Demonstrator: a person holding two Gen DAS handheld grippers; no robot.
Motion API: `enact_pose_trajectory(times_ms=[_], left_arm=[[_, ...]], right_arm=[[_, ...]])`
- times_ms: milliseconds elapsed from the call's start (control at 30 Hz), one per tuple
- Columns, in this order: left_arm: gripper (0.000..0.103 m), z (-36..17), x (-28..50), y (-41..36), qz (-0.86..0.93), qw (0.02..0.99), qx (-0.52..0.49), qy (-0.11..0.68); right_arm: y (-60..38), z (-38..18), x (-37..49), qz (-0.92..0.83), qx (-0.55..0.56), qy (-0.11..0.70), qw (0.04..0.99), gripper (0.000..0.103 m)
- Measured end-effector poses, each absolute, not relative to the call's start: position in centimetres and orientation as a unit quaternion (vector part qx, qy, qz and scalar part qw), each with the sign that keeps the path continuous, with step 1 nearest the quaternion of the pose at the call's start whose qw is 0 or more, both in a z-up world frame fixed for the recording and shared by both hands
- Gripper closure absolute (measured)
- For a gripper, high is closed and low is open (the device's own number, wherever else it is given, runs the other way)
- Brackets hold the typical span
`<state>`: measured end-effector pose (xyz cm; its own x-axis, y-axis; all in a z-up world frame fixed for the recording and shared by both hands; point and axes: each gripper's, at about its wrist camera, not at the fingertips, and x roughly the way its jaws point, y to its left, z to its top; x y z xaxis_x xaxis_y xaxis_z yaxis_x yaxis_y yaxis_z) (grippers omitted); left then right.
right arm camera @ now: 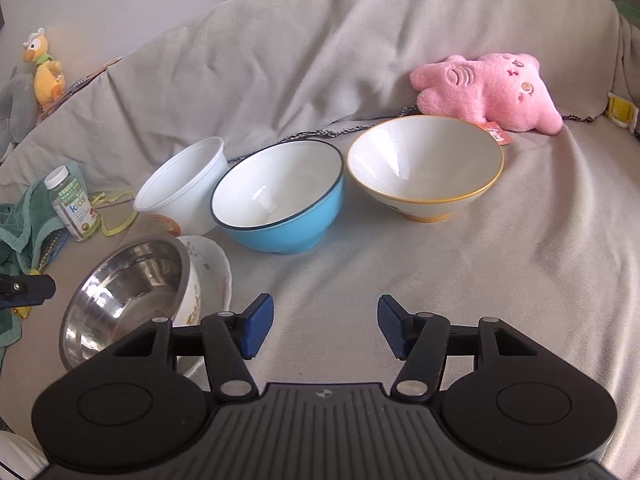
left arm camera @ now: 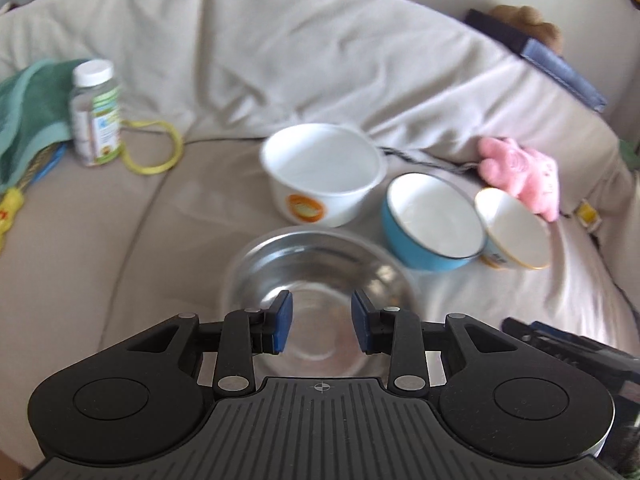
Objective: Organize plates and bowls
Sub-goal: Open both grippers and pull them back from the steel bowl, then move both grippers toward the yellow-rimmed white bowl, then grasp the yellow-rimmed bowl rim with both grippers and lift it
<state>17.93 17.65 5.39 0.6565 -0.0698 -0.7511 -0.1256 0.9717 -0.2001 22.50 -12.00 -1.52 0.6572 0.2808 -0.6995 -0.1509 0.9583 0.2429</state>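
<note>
A steel bowl (left arm camera: 320, 276) sits on the sofa seat right under my left gripper (left arm camera: 322, 322), which is open and empty above it. In the right wrist view the steel bowl (right arm camera: 120, 292) rests in a white patterned dish (right arm camera: 212, 276). Behind it stand a white plastic bowl (left arm camera: 324, 172) (right arm camera: 184, 188), a blue bowl (left arm camera: 432, 220) (right arm camera: 280, 200) and a yellow-rimmed bowl (left arm camera: 512, 232) (right arm camera: 424, 168). My right gripper (right arm camera: 326, 328) is open and empty over bare cushion in front of the blue bowl.
A pink plush toy (right arm camera: 492, 92) lies behind the yellow-rimmed bowl. A vitamin bottle (left arm camera: 96, 112), a green cloth (left arm camera: 28, 108) and a yellow cord (left arm camera: 160, 148) lie at the left. The sofa back (right arm camera: 320, 60) rises behind the bowls.
</note>
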Motion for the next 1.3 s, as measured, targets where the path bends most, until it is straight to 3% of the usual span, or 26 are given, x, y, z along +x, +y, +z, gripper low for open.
enact_pose_trajectory(times_ms=[100, 300, 567, 767, 867, 967, 1067, 1133, 1200, 1300], left_arm=[[0.068, 4.4, 19.4, 15.0, -0.028, 0.902, -0.107, 0.417], [0.068, 1.5, 22.9, 10.7, -0.102, 0.89, -0.094, 0.433], [0.068, -0.2, 27.0, 8.5, -0.133, 0.883, -0.097, 0.439], [0.068, 1.1, 31.9, 5.7, -0.191, 0.866, -0.16, 0.433], [0.068, 2.1, 36.4, 2.8, -0.188, 0.878, -0.096, 0.43], [0.068, 1.6, 41.3, 0.8, -0.18, 0.873, -0.061, 0.449], [0.068, -1.5, 45.0, 0.8, -0.189, 0.85, -0.117, 0.478], [0.077, -4.3, 46.9, 1.1, -0.181, 0.824, -0.142, 0.517], [0.094, -5.5, 47.2, 1.1, -0.186, 0.83, -0.145, 0.506], [0.091, -5.2, 46.9, 1.0, -0.194, 0.841, -0.149, 0.482]], right_arm=[[-13.2, -2.0, 22.6, 0.092, 0.073, 0.388, 0.914, 0.043], [-17.0, -3.6, 22.7, 0.019, 0.051, 0.364, 0.93, 0.029], [-22.6, -6.3, 25.1, 0.002, 0.124, 0.388, 0.913, 0.03], [-25.8, -5.4, 27.4, 0.013, 0.183, 0.369, 0.911, 0.03], [-26.8, -4.3, 28.8, 0.024, 0.2, 0.359, 0.911, 0.03], [-27.1, -3.7, 31.0, 0.049, 0.228, 0.371, 0.899, 0.033], [-26.5, -3.9, 33.5, 0.055, 0.244, 0.387, 0.887, 0.041], [-25.7, -4.7, 35.2, 0.053, 0.245, 0.402, 0.881, 0.052], [-25.2, -5.6, 36.9, 0.053, 0.248, 0.418, 0.872, 0.055], [-24.3, -6.8, 38.1, 0.067, 0.249, 0.428, 0.867, 0.059]])
